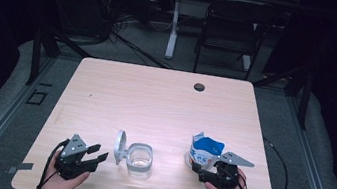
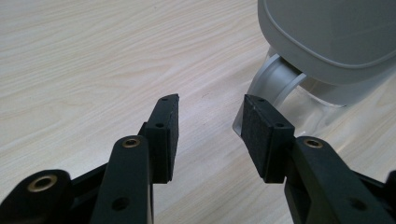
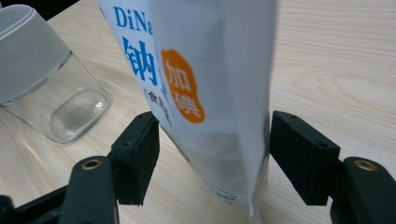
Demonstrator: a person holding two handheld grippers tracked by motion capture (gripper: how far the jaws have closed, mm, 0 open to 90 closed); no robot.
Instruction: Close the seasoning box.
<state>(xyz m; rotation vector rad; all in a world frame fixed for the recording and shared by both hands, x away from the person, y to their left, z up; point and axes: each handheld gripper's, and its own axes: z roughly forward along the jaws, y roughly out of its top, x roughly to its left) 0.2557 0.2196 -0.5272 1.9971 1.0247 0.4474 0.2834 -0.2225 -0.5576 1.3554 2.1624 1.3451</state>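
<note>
Upright, bag (image 3: 210, 93) between right claw (image 3: 212, 158) pads.

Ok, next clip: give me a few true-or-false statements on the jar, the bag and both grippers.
1. The clear jar has its lid flipped open. True.
2. The left gripper is clamped on the jar. False: its jaws stand open with bare table between them, the jar just beyond.
3. The white and blue bag stands between the right gripper's jaws. True.
4. The bag lies flat with its top sealed. False: it stands upright and its top is torn open.
5. The jar sits right of the bag in the high view. False: it sits left of it.
</note>
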